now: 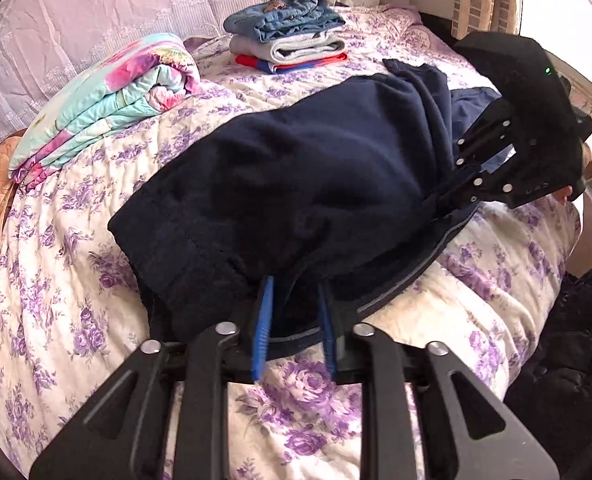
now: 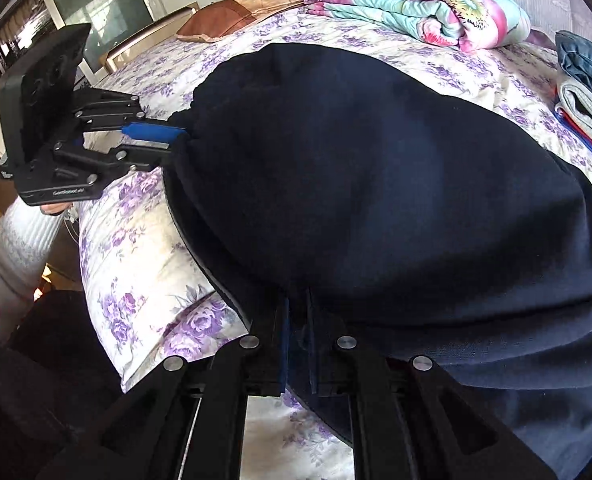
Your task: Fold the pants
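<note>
Dark navy pants lie folded over on the floral bedspread; they fill the right wrist view. My left gripper is shut on the pants' near edge, blue pads pinching the cloth; it shows in the right wrist view gripping the left end. My right gripper is shut on the pants' near edge; it shows in the left wrist view gripping the right end. The fingertips are hidden in the fabric.
A stack of folded clothes sits at the back of the bed. A folded floral quilt lies at the back left. A brown pillow lies beyond. The bed edge drops off at right.
</note>
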A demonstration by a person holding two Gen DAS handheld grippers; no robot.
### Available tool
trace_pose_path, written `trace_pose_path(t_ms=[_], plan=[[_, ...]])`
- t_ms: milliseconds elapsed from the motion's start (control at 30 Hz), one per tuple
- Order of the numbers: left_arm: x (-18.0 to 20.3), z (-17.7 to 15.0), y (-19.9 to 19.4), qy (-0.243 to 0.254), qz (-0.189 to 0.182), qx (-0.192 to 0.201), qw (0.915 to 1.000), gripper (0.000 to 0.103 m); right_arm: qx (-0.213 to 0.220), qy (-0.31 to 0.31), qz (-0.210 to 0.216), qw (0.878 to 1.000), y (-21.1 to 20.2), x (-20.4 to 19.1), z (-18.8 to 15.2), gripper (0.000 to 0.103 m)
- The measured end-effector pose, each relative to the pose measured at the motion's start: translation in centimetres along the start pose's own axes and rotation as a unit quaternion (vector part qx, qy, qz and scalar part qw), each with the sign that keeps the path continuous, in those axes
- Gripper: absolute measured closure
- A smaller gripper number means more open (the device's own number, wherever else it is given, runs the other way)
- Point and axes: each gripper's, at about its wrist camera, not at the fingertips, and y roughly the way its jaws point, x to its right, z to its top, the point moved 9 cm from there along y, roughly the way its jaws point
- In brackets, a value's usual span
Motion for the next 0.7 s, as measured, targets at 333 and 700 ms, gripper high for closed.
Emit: trace_pose_path(t_ms=[333,700], plan=[[-0.4,7.4,-5.9,-0.122,0.018,0.11,0.9863,0.016,0.059,0.007,0.004,0.998,-5.8,-0.8,2.3,0.067],[3.3,1.9,7.1,-0.297,-0.023,-0.053,0.9533,0.103,-0.012,0.036,0.014,0.999,0.4,-1.8,-0.3,0.097]])
